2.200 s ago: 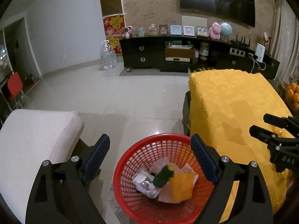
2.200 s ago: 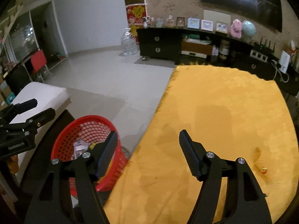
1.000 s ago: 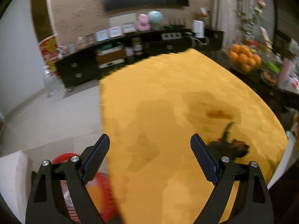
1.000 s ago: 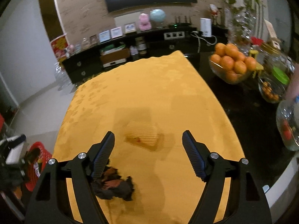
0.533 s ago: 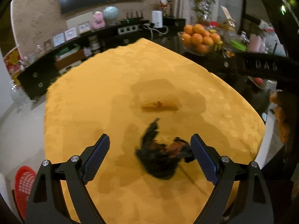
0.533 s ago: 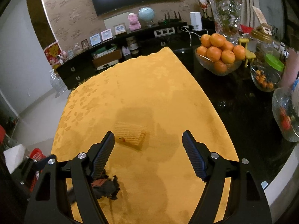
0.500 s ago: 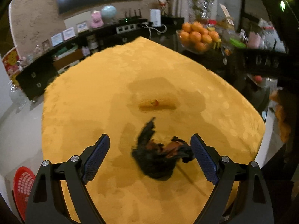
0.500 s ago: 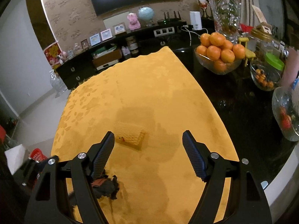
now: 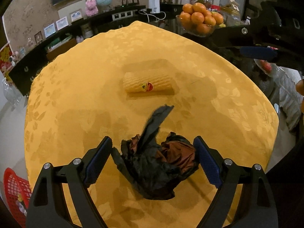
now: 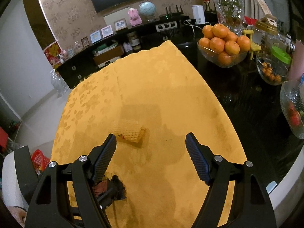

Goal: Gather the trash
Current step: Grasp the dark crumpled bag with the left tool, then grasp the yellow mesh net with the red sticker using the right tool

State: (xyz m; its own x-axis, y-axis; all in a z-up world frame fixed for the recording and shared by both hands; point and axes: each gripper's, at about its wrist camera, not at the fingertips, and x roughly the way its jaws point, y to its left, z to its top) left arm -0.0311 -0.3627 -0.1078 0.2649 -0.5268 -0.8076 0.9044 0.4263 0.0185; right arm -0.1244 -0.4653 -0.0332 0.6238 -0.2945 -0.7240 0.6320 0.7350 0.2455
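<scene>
A crumpled black plastic bag (image 9: 157,163) lies on the yellow tablecloth (image 9: 76,87). My left gripper (image 9: 153,152) is open with a finger on each side of the bag. A yellow foam fruit net (image 9: 150,84) with a red sticker lies beyond it. In the right wrist view my right gripper (image 10: 151,150) is open and empty above the cloth, with the foam net (image 10: 130,132) just ahead of its left finger and the black bag (image 10: 112,190) low at the left. The red trash basket (image 9: 13,191) stands on the floor at the lower left.
A glass bowl of oranges (image 10: 224,43) and other glass bowls and jars (image 10: 271,70) stand on the dark table to the right. A black TV cabinet (image 10: 117,53) with frames and ornaments runs along the far wall. A white seat (image 10: 9,180) is beside the basket.
Both grippers swung from the red basket to the table. My left gripper came down around the black bag, which now lies between its fingers. My right gripper moved closer to the foam net.
</scene>
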